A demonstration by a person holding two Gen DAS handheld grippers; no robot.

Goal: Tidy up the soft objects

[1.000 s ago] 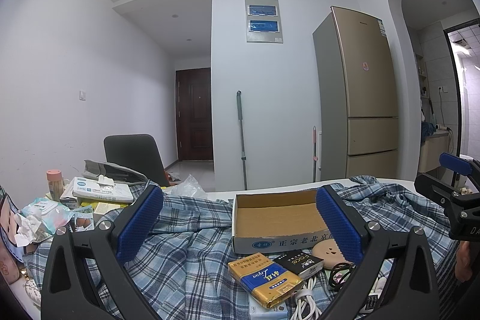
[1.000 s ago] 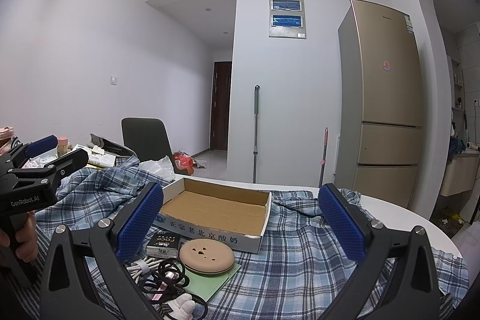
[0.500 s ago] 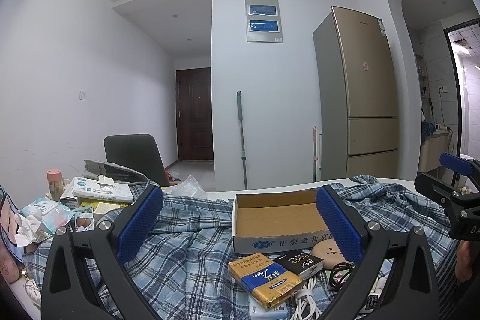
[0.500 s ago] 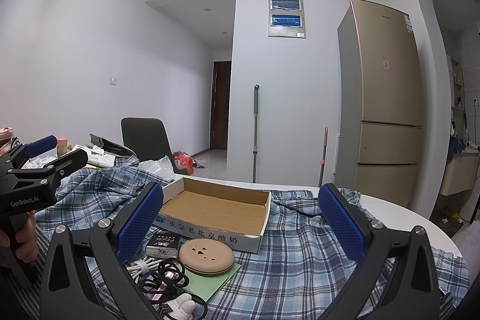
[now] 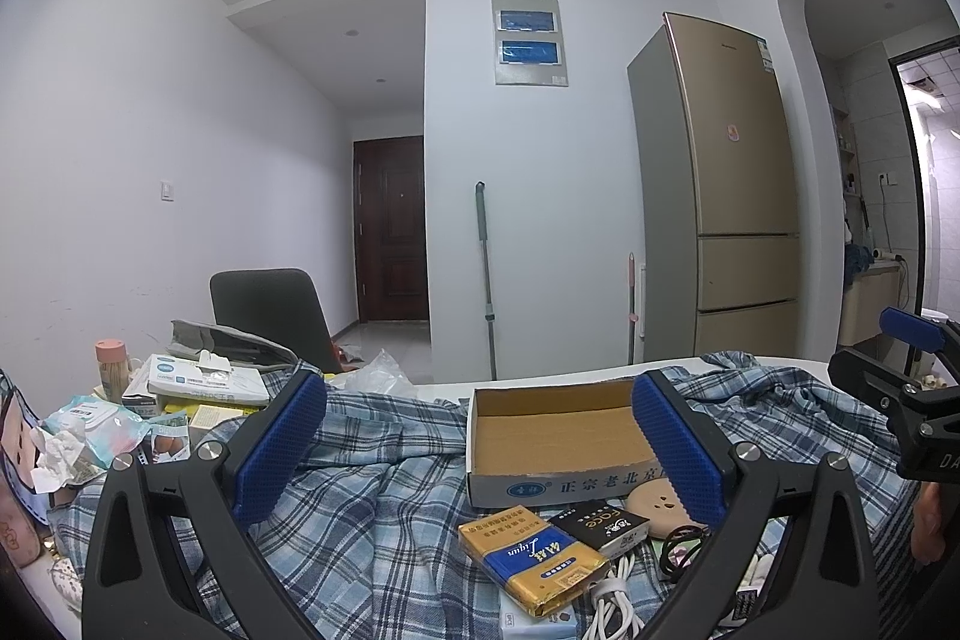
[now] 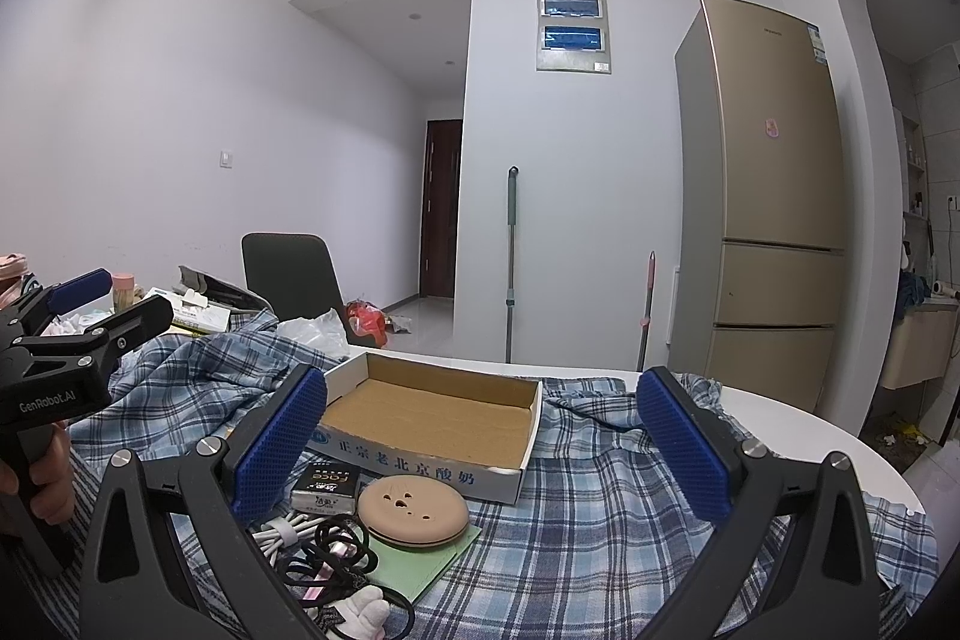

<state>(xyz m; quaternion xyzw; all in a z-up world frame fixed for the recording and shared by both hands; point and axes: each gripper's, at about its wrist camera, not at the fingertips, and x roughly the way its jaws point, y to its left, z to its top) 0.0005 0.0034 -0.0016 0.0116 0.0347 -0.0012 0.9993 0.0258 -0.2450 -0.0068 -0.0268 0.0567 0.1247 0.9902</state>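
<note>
A blue plaid shirt (image 5: 384, 508) lies spread and rumpled over the table; it also shows in the right wrist view (image 6: 600, 508). An empty shallow cardboard box (image 5: 555, 436) sits on it, also in the right wrist view (image 6: 438, 415). My left gripper (image 5: 477, 451) is open and empty, held above the shirt near the box. My right gripper (image 6: 480, 451) is open and empty, just in front of the box. A small white plush piece (image 6: 360, 610) lies at the bottom among the cables.
In front of the box lie a yellow-blue packet (image 5: 531, 559), a black packet (image 6: 327, 487), a round beige case (image 6: 414, 511), a green card (image 6: 420, 559) and tangled cables (image 6: 324, 556). Tissue packs and boxes (image 5: 198, 385) crowd the table's left. A chair (image 5: 270, 310) stands behind.
</note>
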